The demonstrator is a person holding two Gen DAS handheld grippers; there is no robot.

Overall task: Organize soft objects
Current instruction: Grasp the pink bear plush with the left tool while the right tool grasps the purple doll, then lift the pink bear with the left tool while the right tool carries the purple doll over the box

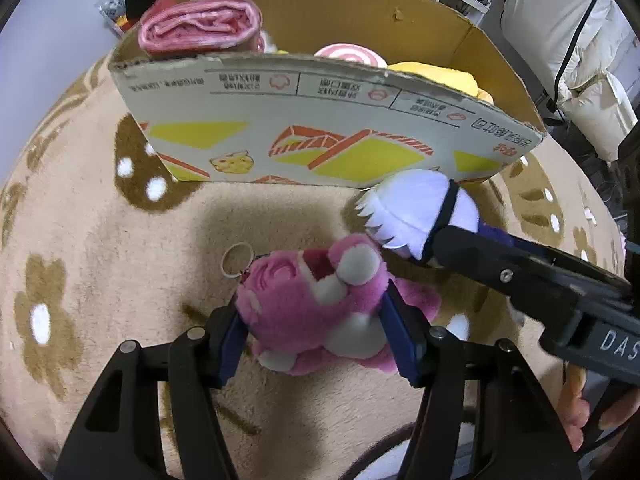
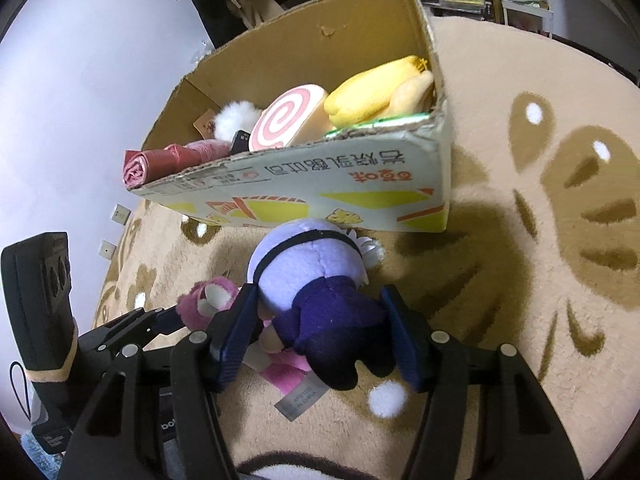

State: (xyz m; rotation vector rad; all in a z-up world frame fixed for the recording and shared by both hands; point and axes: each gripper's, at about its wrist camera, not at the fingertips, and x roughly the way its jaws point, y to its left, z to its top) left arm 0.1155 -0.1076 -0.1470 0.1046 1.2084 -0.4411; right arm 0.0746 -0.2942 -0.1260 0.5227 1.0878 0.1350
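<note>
A pink plush bear (image 1: 316, 312) with a key ring lies on the beige rug, and my left gripper (image 1: 316, 336) is shut on it, its blue pads pressed against both sides. My right gripper (image 2: 320, 332) is shut on a plush doll (image 2: 316, 280) with a pale lilac head, black band and dark purple body; the doll's head (image 1: 420, 208) also shows in the left wrist view. Both toys sit just in front of an open cardboard box (image 1: 320, 140), which also shows in the right wrist view (image 2: 320, 196).
The box holds a rolled pink cloth (image 1: 200, 24), a pink swirl cushion (image 2: 288, 120), yellow plush (image 2: 372, 92) and a white fluffy toy (image 2: 236, 118). The rug (image 2: 520, 240) has brown patterns. Shelves and clutter stand behind the box.
</note>
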